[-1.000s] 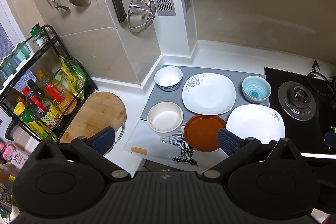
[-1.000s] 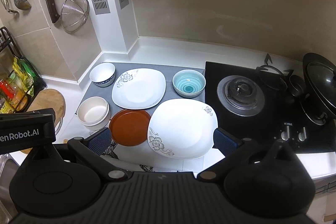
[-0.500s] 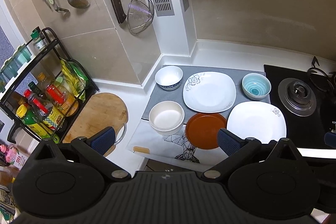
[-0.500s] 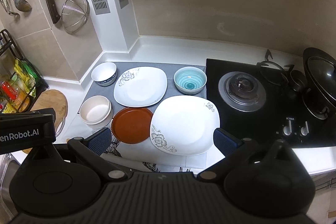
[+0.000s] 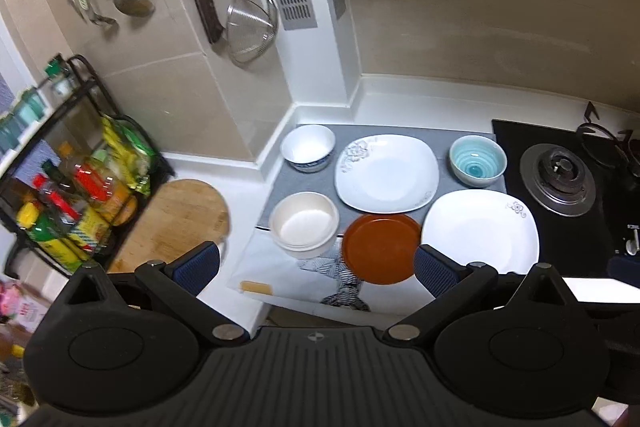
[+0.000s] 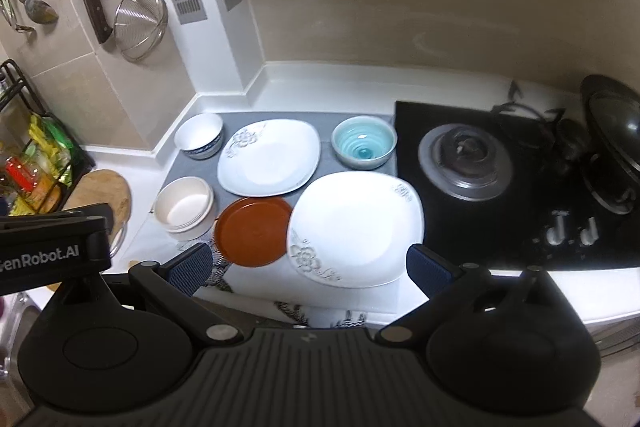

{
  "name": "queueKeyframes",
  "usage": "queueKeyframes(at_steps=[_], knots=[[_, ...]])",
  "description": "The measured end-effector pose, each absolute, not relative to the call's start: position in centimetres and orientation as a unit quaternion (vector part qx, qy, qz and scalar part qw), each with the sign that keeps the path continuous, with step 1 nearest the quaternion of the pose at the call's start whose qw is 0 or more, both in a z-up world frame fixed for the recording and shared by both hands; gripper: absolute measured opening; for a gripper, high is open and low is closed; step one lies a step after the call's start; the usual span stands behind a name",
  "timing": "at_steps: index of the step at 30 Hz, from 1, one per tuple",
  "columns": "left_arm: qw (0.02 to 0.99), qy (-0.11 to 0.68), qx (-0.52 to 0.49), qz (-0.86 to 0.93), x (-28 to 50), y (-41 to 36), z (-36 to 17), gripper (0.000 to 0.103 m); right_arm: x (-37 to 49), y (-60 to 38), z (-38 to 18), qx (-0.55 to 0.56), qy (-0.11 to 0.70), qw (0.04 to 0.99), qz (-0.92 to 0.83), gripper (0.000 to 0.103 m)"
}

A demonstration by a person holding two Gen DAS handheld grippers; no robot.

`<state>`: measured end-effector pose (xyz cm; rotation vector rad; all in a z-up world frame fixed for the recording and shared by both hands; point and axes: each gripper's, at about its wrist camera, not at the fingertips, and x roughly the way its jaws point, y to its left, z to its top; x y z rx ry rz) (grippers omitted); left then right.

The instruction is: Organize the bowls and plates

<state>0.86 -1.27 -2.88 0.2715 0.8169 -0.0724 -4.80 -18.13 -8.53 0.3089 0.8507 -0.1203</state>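
Note:
On a grey mat (image 5: pixel 440 131) stand a white bowl with a blue rim (image 5: pixel 308 147), a white square plate (image 5: pixel 386 171) and a teal bowl (image 5: pixel 477 160). In front of them stand a stack of cream bowls (image 5: pixel 304 225), a round brown plate (image 5: pixel 380 247) and a second white square plate (image 5: pixel 480 231). The right wrist view shows the same set: the blue-rimmed bowl (image 6: pixel 199 135), far plate (image 6: pixel 269 157), teal bowl (image 6: pixel 363 143), cream bowls (image 6: pixel 185 207), brown plate (image 6: pixel 253 231), near plate (image 6: pixel 355 229). My left gripper (image 5: pixel 316 267) and right gripper (image 6: pixel 310 267) are open, empty, above the counter's front edge.
A black gas hob (image 6: pixel 500 179) with a lidded wok (image 6: pixel 612 131) lies right of the dishes. A round wooden board (image 5: pixel 176 219) and a black rack of bottles (image 5: pixel 72 187) stand left. Utensils, a cleaver and a strainer (image 5: pixel 252 23) hang on the wall.
Both grippers have drifted slightly closer to the dishes, which sit a little lower and larger in view. The dishes have not moved. Both grippers stay open.

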Motion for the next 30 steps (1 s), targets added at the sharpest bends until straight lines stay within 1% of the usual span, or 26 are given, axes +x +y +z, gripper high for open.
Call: queueKeyframes(at_steps=[3, 6, 7, 12, 15, 18, 20, 21, 22, 24, 25, 26, 27, 28, 29, 30], knots=[[0.905, 0.406, 0.098, -0.079, 2.3, -0.4, -5.4, 0.103, -4.1, -18.4, -10.6, 0.160, 0.414, 0.895, -0.055, 0.103], [0.904, 0.398, 0.040, -0.152, 4.0, 0.7, -8.6, 0.103, -3.4, -19.2, -13.1, 0.187, 0.409, 0.891, -0.055, 0.103], [0.898, 0.408, 0.029, -0.161, 4.9, 0.8, -9.7, 0.103, -3.2, -19.5, -13.9, 0.192, 0.406, 0.891, -0.065, 0.103], [0.837, 0.495, 0.078, -0.217, 10.8, -1.5, -15.7, 0.102, -1.2, -20.5, -16.8, 0.111, 0.402, 0.905, -0.083, 0.103], [0.815, 0.506, 0.078, -0.270, 13.6, -2.2, -18.6, 0.098, -0.3, -23.1, -17.6, 0.139, 0.371, 0.912, -0.108, 0.103], [0.809, 0.505, 0.069, -0.292, 16.1, -2.5, -21.0, 0.088, 1.0, -26.0, -18.7, 0.161, 0.363, 0.908, -0.131, 0.103], [0.792, 0.525, 0.032, -0.311, 18.4, -2.1, -23.0, 0.076, 1.9, -27.0, -19.2, 0.161, 0.361, 0.911, -0.119, 0.103], [0.777, 0.540, 0.010, -0.324, 19.7, -1.9, -24.2, 0.061, 2.3, -27.4, -19.7, 0.155, 0.360, 0.913, -0.114, 0.103], [0.760, 0.556, -0.006, -0.337, 20.9, -1.9, -25.5, 0.051, 2.7, -27.5, -20.4, 0.144, 0.362, 0.914, -0.113, 0.103], [0.737, 0.576, -0.016, -0.353, 22.9, -2.6, -27.5, 0.043, 3.7, -27.7, -22.2, 0.122, 0.385, 0.905, -0.135, 0.103], [0.732, 0.578, -0.014, -0.360, 23.6, -2.9, -28.1, 0.039, 4.0, -27.9, -23.2, 0.117, 0.396, 0.898, -0.149, 0.101], [0.731, 0.575, -0.006, -0.367, 24.1, -3.3, -28.5, 0.037, 4.1, -28.1, -24.1, 0.121, 0.400, 0.895, -0.156, 0.091], [0.732, 0.570, 0.004, -0.373, 24.3, -3.7, -28.8, 0.034, 4.1, -28.5, -24.9, 0.136, 0.397, 0.894, -0.153, 0.084], [0.734, 0.565, 0.014, -0.377, 24.4, -4.1, -29.1, 0.033, 4.1, -29.0, -25.7, 0.161, 0.399, 0.891, -0.147, 0.071], [0.734, 0.561, 0.024, -0.382, 24.5, -4.6, -29.5, 0.032, 4.0, -29.5, -26.5, 0.191, 0.399, 0.886, -0.140, 0.063], [0.733, 0.560, 0.034, -0.384, 24.7, -5.0, -29.8, 0.032, 3.7, -30.0, -27.0, 0.216, 0.391, 0.885, -0.135, 0.060]])
